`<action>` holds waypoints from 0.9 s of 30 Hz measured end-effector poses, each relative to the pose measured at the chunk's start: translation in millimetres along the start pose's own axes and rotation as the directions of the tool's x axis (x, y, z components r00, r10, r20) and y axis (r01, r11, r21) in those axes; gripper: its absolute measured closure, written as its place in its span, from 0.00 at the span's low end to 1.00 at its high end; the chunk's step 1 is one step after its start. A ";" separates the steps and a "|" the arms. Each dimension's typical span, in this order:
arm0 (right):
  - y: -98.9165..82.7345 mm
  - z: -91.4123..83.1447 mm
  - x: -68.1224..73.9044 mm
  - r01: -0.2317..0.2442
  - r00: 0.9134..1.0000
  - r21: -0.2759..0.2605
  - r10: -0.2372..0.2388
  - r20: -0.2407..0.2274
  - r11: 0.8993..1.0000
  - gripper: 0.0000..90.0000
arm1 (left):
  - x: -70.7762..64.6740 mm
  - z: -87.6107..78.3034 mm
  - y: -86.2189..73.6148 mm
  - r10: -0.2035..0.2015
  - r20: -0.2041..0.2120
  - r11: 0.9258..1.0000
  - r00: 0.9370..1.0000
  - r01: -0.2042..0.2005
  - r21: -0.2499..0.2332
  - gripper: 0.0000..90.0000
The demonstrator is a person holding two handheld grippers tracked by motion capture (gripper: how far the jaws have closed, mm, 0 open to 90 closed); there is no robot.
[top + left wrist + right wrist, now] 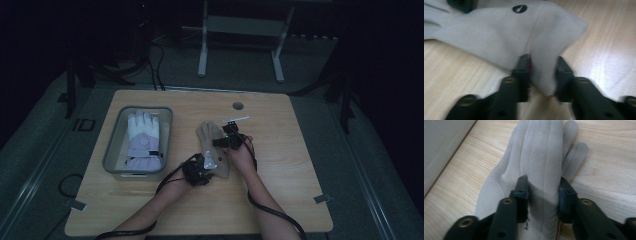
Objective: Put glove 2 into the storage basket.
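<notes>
Gloves: one grey point(214, 147) pinched by two claws, one white point(144, 140) binned.

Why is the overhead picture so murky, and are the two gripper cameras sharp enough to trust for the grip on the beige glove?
High view: dim and underexposed, surroundings nearly black, the beige glove and table only faintly lit. Left gripper view: bright but motion-blurred, the left gripper smeared at its edges, glare on the wood at right. Right gripper view: well lit, sharper, the right gripper pinching a fold of the glove.
</notes>
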State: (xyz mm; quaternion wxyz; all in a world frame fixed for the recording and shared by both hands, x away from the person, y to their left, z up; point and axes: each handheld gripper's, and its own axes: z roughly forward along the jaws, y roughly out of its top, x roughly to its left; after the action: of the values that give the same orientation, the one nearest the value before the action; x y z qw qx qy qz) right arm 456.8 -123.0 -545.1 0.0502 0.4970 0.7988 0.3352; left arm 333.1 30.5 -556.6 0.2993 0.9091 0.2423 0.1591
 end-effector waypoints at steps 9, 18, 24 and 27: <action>-0.1 -12.9 3.4 -0.020 1.000 -0.049 0.021 0.004 0.999 0.87 | 0.1 -12.8 0.5 -0.044 -0.003 0.999 0.999 0.044 -0.030 0.88; 8.4 -36.6 13.4 -0.003 1.000 -0.094 0.000 -0.027 0.996 0.88 | -1.2 -38.0 6.7 -0.026 -0.012 0.998 1.000 0.025 -0.064 0.89; 20.9 -54.2 25.0 0.016 0.999 -0.138 -0.022 -0.042 0.990 0.88 | 4.1 -59.4 11.6 -0.027 -0.034 0.995 0.999 0.023 -0.097 0.89; 29.0 -61.3 32.6 0.026 0.998 -0.159 -0.034 -0.048 0.987 0.88 | 8.4 -74.7 12.7 -0.012 -0.061 0.995 0.998 0.006 -0.098 0.89</action>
State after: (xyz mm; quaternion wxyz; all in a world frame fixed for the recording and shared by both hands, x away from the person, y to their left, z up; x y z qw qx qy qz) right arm 437.2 -117.6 -472.6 0.0744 0.4709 0.7779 0.4093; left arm 312.0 60.9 -490.0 0.3364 0.8870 0.2473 0.1974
